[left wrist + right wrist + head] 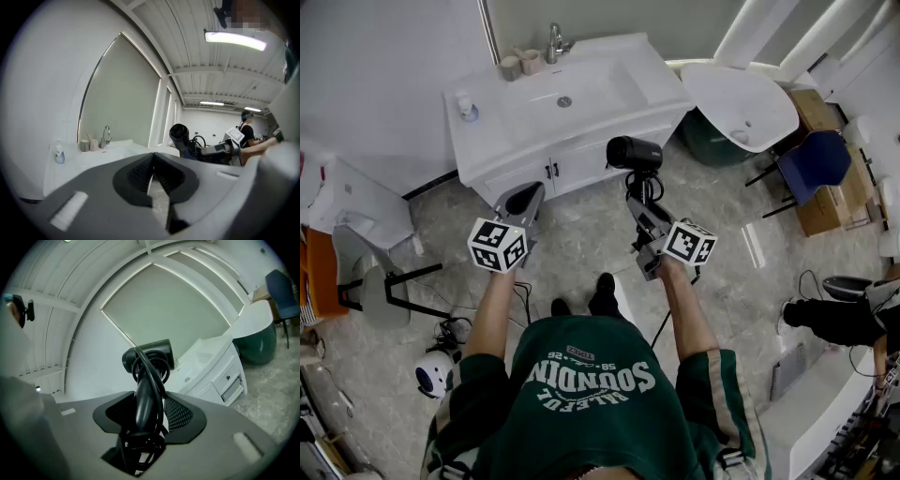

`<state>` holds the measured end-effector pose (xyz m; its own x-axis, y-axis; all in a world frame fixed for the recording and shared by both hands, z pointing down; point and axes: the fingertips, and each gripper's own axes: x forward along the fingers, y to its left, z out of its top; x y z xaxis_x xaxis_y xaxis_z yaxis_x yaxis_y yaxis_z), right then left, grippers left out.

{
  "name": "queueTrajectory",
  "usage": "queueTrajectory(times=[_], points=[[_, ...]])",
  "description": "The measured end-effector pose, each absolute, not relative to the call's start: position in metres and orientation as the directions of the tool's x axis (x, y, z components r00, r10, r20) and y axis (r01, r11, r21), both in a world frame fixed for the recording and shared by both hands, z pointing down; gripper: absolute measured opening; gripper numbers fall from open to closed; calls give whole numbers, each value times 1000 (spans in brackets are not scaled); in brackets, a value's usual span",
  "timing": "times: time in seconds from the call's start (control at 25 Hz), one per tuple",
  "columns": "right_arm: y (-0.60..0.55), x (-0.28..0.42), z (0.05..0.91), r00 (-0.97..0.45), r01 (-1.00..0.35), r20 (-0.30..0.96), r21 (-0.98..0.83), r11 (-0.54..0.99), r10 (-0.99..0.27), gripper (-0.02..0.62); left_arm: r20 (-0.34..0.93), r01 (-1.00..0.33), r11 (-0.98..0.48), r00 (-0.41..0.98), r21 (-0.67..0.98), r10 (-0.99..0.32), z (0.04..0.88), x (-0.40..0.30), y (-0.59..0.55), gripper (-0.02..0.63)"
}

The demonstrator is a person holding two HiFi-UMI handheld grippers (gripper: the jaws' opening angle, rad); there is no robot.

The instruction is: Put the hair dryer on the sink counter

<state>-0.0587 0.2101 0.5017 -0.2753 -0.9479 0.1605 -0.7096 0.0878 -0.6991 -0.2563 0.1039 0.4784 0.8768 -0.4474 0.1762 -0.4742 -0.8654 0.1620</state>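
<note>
My right gripper (150, 414) has its jaws set wide around the black handle of the hair dryer (149, 356), pads pressing it on both sides, with the cord (155, 376) looped around the handle and bunched below the pads. The dryer stands upright in my grip, its barrel on top. My left gripper (151, 177) carries nothing; its jaws are drawn together with only a sliver of floor showing between them. Both grippers hang in the air over the grey tiled floor (581, 244), the dryer just short of the white cabinet (572, 169) front and not on the sink counter (483, 136). Beyond lies the basin (581, 94), a soap bottle (467, 108) at the counter's left end, and at the back two cups (520, 64) beside the faucet (553, 42)
</note>
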Motion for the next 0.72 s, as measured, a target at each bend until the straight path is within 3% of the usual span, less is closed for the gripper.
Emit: queueTrajectory(times=[0.72], points=[[197, -28, 514, -256, -714, 164, -697, 71, -953, 201, 207, -492, -855, 864, 163, -458, 490, -231, 92, 52]])
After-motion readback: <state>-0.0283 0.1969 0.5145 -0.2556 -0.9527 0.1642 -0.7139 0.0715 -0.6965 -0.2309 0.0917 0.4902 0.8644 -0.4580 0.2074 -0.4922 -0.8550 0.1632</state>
